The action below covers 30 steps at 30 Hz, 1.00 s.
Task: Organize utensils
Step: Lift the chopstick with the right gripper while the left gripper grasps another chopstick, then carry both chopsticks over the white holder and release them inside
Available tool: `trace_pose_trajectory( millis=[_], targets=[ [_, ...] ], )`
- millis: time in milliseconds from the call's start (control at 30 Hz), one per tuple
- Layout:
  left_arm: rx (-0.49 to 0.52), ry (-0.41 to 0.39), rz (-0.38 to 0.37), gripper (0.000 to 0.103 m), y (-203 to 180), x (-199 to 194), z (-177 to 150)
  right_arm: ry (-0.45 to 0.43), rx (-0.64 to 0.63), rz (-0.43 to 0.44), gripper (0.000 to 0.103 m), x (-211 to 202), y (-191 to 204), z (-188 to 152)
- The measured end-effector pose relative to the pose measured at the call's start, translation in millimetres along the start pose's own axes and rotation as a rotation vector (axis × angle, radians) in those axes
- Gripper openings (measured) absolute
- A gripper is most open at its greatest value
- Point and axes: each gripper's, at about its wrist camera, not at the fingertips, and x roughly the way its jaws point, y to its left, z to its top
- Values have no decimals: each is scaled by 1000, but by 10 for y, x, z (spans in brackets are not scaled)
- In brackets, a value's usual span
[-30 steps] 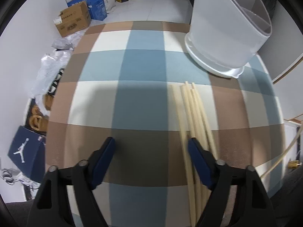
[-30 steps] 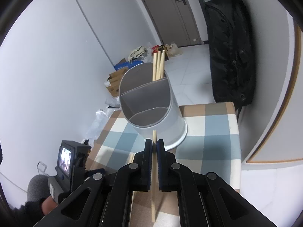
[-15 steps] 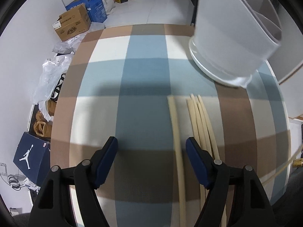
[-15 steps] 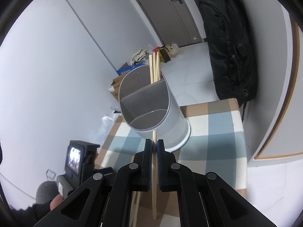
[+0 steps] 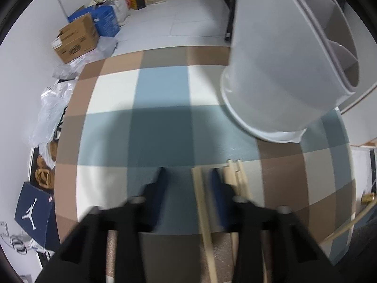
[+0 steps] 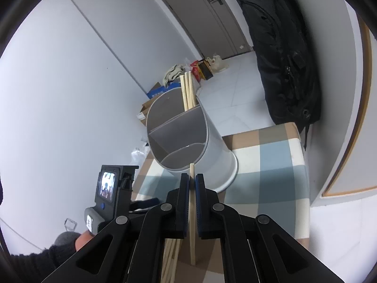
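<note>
My right gripper (image 6: 192,182) is shut on a single wooden chopstick (image 6: 192,214), held upright above the table, just in front of the white utensil holder (image 6: 188,139). The holder has several compartments; three chopsticks (image 6: 187,89) stand in its far one. My left gripper (image 5: 187,176) is low over the checked tablecloth, jaws partly closed around one loose chopstick (image 5: 203,212). More chopsticks (image 5: 238,176) lie just right of its right finger. The holder (image 5: 282,70) stands at the far right in the left wrist view.
The checked tablecloth (image 5: 162,94) covers a small table. Cardboard boxes (image 5: 75,40) and bags sit on the floor beyond its far and left edges. A black bag (image 6: 282,59) hangs past the table's far right corner. The left gripper's body (image 6: 113,191) is beside the holder.
My left gripper has moved forward and down over the loose chopsticks, and its jaws have narrowed around one. My right gripper has kept its chopstick and shifted slightly towards the holder.
</note>
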Motion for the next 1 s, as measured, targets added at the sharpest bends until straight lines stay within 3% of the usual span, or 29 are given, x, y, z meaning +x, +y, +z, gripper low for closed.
trace_pose_trajectory(
  millis=[67, 200, 633, 1000],
  targets=[
    [5, 9, -11, 4, -8, -1, 9, 2, 7, 1, 4, 12, -15, 7],
    [-28, -17, -39, 3, 65, -75, 9, -1, 2, 4, 4, 19, -14, 11],
    [-110, -295, -99, 3, 146, -1001, -146, -49, -33, 33, 4, -101, 93, -36],
    [-70, -403, -133, 3, 209, -1362, -129, -104, -105, 55, 4, -273, 419, -25]
  ],
)
